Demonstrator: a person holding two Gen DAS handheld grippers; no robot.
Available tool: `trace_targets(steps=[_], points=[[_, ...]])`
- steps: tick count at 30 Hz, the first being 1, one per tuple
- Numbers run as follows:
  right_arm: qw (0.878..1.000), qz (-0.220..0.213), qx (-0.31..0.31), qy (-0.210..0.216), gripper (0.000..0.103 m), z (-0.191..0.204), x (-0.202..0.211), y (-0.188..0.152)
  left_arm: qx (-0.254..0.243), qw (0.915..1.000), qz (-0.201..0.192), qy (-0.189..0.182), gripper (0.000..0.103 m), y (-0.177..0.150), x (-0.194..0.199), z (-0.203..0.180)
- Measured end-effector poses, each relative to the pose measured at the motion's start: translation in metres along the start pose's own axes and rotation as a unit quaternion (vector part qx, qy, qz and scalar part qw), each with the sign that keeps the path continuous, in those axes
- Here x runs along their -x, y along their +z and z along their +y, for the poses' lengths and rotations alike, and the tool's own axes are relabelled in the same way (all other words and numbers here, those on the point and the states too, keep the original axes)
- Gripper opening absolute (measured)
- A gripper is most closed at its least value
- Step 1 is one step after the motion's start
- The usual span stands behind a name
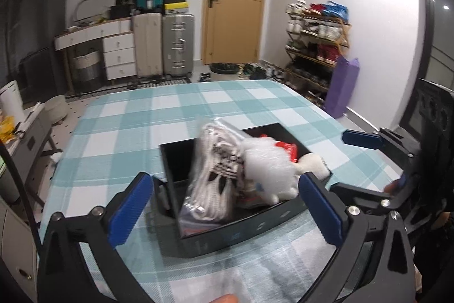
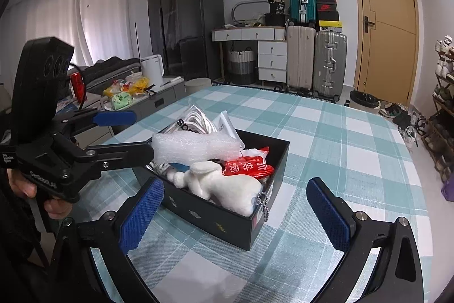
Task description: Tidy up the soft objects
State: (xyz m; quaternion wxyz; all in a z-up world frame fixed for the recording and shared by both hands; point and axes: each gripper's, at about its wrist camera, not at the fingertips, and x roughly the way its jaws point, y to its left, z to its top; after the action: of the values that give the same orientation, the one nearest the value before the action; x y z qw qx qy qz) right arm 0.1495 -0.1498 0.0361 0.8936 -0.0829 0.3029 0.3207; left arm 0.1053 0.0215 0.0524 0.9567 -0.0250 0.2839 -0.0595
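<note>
Inside black box (image 2: pixel 249 220): plush rabbit (image 2: pixel 227 186), red packet (image 2: pixel 249 168).

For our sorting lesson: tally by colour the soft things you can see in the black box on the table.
White: 3 – plush toy, bubble wrap, bagged cord
Red: 1 – packet
Total: 4 visible; others may lie hidden beneath.

The clear plastic bag of white cord (image 1: pixel 215 178) in the black rectangular box (image 1: pixel 241 234) is smeared with blur in the left wrist view. The white bubble wrap roll (image 2: pixel 195 146) hides most of it from the right. The small print on the red packet (image 2: pixel 249 168) is unreadable.
</note>
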Motion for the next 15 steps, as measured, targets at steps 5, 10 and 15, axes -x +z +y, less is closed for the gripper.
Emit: trace_targets(steps=[5,10,15], points=[[1.000,-0.015,-0.004,-0.001,0.102,0.006,0.008,-0.001,0.008,0.9998,-0.010,0.018,0.103,-0.009,0.007,0.003],[1.000,-0.027,-0.010,-0.007,0.102,0.009,0.014,-0.004,0.010,0.9986,-0.035,0.039,0.103,-0.019,0.015,0.002],[0.999,-0.038,-0.024,0.006,0.102,0.006,0.017,-0.010,0.014,0.9965,-0.049,0.066,0.103,-0.028,0.013,0.005]])
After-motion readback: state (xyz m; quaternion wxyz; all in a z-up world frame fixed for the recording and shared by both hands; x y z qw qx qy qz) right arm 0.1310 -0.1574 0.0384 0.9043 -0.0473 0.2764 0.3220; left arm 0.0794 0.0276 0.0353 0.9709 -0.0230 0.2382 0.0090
